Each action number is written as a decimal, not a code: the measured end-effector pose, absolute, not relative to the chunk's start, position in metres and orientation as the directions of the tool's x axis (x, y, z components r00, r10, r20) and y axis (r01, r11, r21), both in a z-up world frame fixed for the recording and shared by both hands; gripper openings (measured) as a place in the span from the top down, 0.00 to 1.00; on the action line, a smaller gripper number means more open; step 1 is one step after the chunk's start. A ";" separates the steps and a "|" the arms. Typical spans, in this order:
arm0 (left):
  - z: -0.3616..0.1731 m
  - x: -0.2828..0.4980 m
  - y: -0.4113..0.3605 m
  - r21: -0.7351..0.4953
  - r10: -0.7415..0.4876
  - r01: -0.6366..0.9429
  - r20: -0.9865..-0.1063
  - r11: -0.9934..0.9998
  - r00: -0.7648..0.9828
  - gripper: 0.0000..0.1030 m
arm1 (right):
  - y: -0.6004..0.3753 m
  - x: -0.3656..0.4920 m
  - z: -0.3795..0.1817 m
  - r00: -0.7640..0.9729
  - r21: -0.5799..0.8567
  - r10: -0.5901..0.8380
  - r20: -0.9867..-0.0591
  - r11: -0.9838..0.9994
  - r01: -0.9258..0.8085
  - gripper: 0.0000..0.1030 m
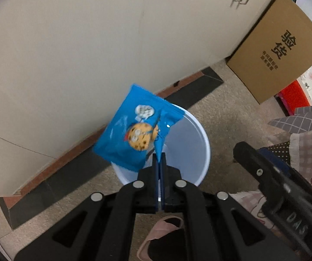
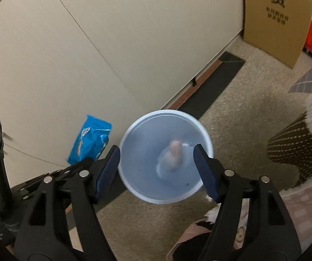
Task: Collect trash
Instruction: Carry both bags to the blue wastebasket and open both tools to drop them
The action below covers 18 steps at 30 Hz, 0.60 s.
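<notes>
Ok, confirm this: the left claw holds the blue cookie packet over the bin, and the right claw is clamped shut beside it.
Wrong on the right claw: the right wrist view shows it open and empty above the bin. The left claw does hold the blue cookie packet over the bin.

We can read two large black Chinese characters, 验货, printed on the face of the brown cardboard box (image 1: 279, 47) that leans by the wall; the smaller lines under them are too blurred for us to make out. In the right wrist view the same box (image 2: 275, 15) shows only the lower character whole. On the black housing of the right gripper (image 1: 295, 224) we read the grey letters "DAS". The blue snack packet (image 1: 138, 130) carries a cookie cartoon, but its lettering is unreadable to us.
</notes>
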<state>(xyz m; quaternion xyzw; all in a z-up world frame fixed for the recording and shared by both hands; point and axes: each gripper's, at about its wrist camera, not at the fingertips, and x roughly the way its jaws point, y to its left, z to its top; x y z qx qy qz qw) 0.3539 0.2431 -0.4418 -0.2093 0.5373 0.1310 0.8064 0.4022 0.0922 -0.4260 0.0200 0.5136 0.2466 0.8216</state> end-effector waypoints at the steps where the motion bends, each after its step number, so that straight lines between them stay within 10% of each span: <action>1: -0.445 0.357 0.242 -0.209 -0.027 -0.432 -0.920 0.877 0.390 0.98 | 0.088 0.399 -0.424 0.364 0.278 0.419 -0.832 0.882 -0.381 0.33; 12: -0.447 0.381 0.234 -0.260 -0.093 -0.420 -0.921 0.870 0.378 0.94 | 0.047 0.411 -0.389 0.513 0.268 0.379 -0.770 0.922 -0.278 0.30; 15: -0.443 0.383 0.234 -0.250 -0.088 -0.435 -0.929 0.865 0.360 0.47 | 0.040 0.414 -0.388 0.499 0.282 0.371 -0.783 0.927 -0.246 0.30; 18: -0.431 0.378 0.234 -0.220 -0.039 -0.437 -0.922 0.872 0.385 0.43 | 0.034 0.410 -0.385 0.492 0.305 0.384 -0.782 0.923 -0.236 0.30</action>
